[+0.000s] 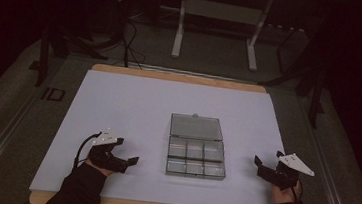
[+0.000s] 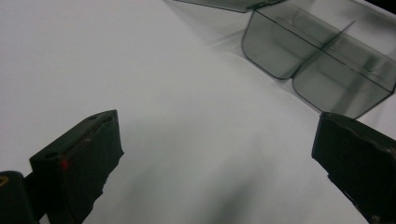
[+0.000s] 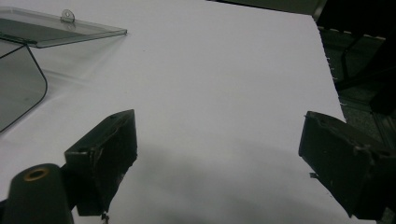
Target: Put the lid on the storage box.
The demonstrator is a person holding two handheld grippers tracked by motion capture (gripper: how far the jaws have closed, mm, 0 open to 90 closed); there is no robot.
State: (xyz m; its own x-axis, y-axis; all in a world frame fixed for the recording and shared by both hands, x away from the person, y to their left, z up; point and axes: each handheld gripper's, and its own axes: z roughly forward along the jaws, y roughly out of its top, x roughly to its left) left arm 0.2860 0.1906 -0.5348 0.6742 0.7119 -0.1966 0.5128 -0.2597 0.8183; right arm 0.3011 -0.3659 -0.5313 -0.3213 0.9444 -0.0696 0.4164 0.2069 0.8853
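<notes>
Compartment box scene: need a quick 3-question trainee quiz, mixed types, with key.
1. True or false: the lid of the clear compartment box lies open, flat on the white sheet.
2. Multiple choice: the left gripper is A) clamped on the box, B) open and beside the box, apart from it, C) inside a compartment.
3. Fill in: the right gripper has its jaws ____ and holds nothing.

Key: 1 true; 2 B; 3 open.
</notes>
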